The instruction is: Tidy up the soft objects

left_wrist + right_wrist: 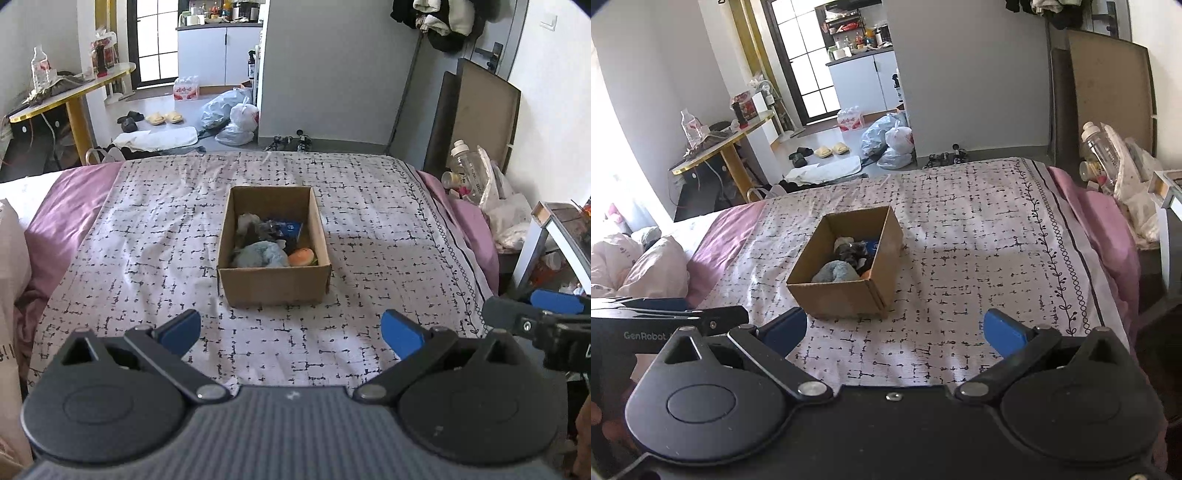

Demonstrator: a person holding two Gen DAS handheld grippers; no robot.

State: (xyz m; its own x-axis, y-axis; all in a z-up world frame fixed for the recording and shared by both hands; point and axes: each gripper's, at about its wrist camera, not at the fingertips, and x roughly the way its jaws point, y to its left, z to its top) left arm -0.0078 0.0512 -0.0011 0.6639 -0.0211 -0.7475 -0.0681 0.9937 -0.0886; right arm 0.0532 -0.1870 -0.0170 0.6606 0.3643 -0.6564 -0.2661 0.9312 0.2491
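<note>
You held both tongs above the bed with the white bedspread printed in a black broken-grid pattern (155, 236), and neither was grasping anything. Your left tongs (290, 334) were released, their two blue-padded fingers (400, 334) spread wide apart over bare bedspread. Your right tongs (894, 330) were released in the same way, with the fingers wide apart and nothing between them. In the left wrist view, your right tongs appeared at 3 o'clock, near the edge of the bed.

The open brown cardboard box (275, 284) stood upright on the bedspread at 12 o'clock from your left tongs, well apart from the fingertips. From your right tongs it stood at about 11 o'clock (836, 295). Inside the box lay the soft objects, touching one another: a grey-blue crumpled cloth (260, 255) at the near wall, a small orange plush shaped like a bun (301, 256) just beside it in the near right corner, a dark grey fuzzy bundle (255, 227) behind them, and a blue packet (290, 229) toward the far right. I cannot tell exactly what the dark bundle was. The pink sheet (70, 206) showed along both sides of the bedspread.
</note>
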